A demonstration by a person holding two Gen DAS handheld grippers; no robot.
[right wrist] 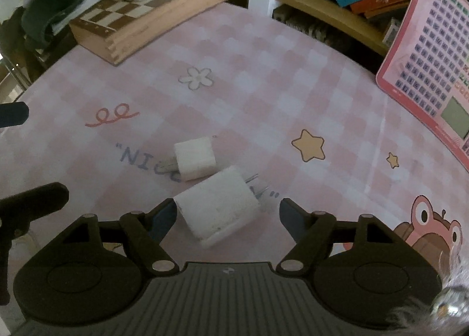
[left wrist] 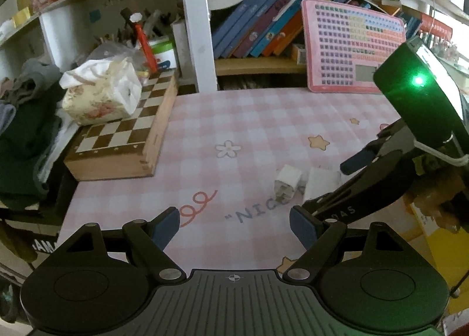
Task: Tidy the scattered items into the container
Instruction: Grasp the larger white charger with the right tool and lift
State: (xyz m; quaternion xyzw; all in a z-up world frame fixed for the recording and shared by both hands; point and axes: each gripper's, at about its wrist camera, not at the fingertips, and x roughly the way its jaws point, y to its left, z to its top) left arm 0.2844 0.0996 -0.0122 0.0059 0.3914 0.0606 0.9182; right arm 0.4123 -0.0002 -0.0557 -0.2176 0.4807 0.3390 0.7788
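Two white plug chargers lie side by side on the pink checked tablecloth [right wrist: 263, 86]. The small charger [right wrist: 195, 158] [left wrist: 288, 182] lies farther out, with its prongs toward the "NICE" print. The large charger [right wrist: 217, 207] [left wrist: 319, 183] lies between the jaws of my right gripper [right wrist: 227, 218] [left wrist: 329, 185], which is open. Its left pad is close to the charger's edge and its right pad stands well clear. My left gripper [left wrist: 234, 227] hovers open over the cloth, left of both chargers, with nothing between its jaws. One of its fingers [right wrist: 13, 113] shows at the left edge of the right wrist view.
A wooden chess box [left wrist: 117, 142] with a floral tissue pack [left wrist: 99, 95] on it sits at the back left. A pink keypad board [left wrist: 351, 45] leans against shelved books [left wrist: 258, 25]. A white post [left wrist: 196, 22] rises at the table's back. Something yellow [left wrist: 436, 248] lies at the right.
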